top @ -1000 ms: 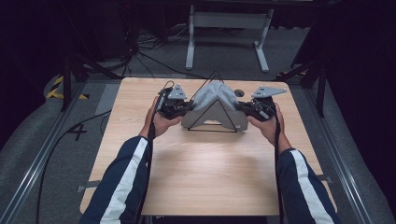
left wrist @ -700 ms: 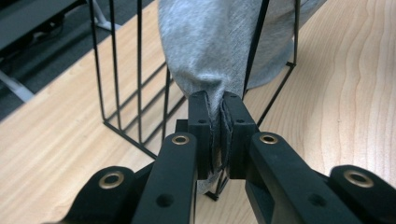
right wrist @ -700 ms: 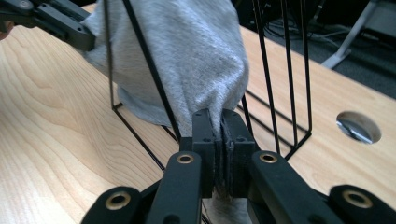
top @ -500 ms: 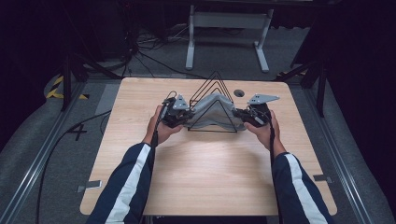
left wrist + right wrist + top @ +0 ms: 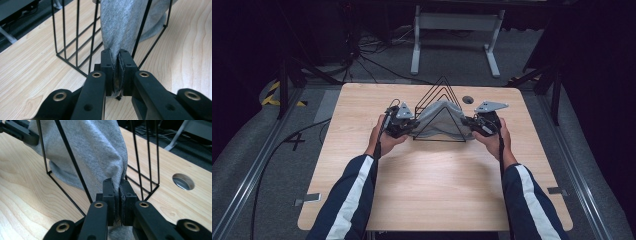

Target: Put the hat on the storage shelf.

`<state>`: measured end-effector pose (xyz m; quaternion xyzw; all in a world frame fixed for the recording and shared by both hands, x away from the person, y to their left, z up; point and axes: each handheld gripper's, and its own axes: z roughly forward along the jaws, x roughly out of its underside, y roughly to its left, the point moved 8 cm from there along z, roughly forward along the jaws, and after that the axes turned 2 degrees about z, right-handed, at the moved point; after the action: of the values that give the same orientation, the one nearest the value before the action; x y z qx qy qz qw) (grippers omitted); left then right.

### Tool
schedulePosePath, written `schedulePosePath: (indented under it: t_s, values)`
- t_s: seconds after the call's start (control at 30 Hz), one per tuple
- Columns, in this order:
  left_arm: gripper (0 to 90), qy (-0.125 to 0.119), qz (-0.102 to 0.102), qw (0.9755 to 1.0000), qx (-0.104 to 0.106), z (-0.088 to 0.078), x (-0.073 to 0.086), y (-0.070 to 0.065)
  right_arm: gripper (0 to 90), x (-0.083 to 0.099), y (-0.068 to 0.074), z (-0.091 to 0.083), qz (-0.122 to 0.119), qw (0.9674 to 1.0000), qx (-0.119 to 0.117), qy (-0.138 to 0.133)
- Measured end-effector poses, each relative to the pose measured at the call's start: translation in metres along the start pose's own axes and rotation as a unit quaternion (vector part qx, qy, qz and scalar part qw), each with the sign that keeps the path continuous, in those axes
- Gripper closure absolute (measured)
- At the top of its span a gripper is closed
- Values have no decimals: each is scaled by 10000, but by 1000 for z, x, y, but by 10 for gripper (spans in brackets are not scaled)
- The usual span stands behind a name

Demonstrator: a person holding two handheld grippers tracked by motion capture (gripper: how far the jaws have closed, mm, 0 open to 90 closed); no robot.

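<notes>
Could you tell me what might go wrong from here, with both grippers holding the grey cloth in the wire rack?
The grey cloth hangs between the bars of the black wire rack, so pulling could snag it or drag the light rack across the table. The left gripper and right gripper each pinch only a thin bunch of fabric, which might slip out.

Dark navy sleeves (image 5: 354,192) cover both forearms, each with one broad white stripe (image 5: 528,192) running lengthwise; the left tongs (image 5: 117,65) are matte black, blocky, with brass-ringed screw holes (image 5: 96,74) along the arms; the right tongs (image 5: 117,192) look alike (same brass rings); grey three-cornered plates (image 5: 491,106) sit on top; thin black cables (image 5: 383,131) trail back.
</notes>
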<state>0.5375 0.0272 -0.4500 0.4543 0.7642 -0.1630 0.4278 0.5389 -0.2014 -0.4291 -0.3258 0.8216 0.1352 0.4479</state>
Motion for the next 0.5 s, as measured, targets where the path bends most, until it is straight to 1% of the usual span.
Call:
schedulePosePath:
  t_s: [0.03, 0.07, 0.13, 0.17, 0.2, 0.27, 0.33, 0.4, 0.43, 0.47, 0.5]
  values:
    - [838, -35, 7, 10000, -2, -1, -1, -1, 852, -1, 0, -1, 20, 10000, 2, -24]
    - [836, 34, 37, 10000, -20, -2, -1, -2, 850, -2, 1, -3, 4, 10000, -6, -43]
    - [831, 18, 94, 9999, -63, -6, -2, -2, 840, -4, 3, -5, -33, 10000, 17, -62]
    - [827, 23, 92, 9999, -103, -9, -3, -1, 838, -6, 4, -7, -82, 9999, 66, -60]
    - [818, 12, 100, 9997, -207, -12, -4, 0, 837, -7, 5, -9, -96, 9999, 70, -66]
    - [812, -37, 87, 9997, -232, -19, -6, 1, 822, -8, 4, -13, -141, 9998, 148, -63]
    - [805, -73, 131, 9995, -281, -25, -7, 1, 791, -9, 1, -19, -127, 9996, 210, -105]
    - [797, -63, 174, 9994, -295, -33, -8, 1, 784, -10, -1, -24, -83, 9996, 235, -125]
    - [794, -91, 176, 9993, -306, -36, -8, 1, 784, -11, -2, -27, -102, 9996, 253, -118]
    - [793, -56, 258, 9991, -345, -41, -8, 1, 781, -12, -3, -29, -110, 9995, 277, -117]
    - [791, -30, 279, 9991, -326, -45, -9, 1, 777, -13, -3, -33, -115, 9995, 264, -105]
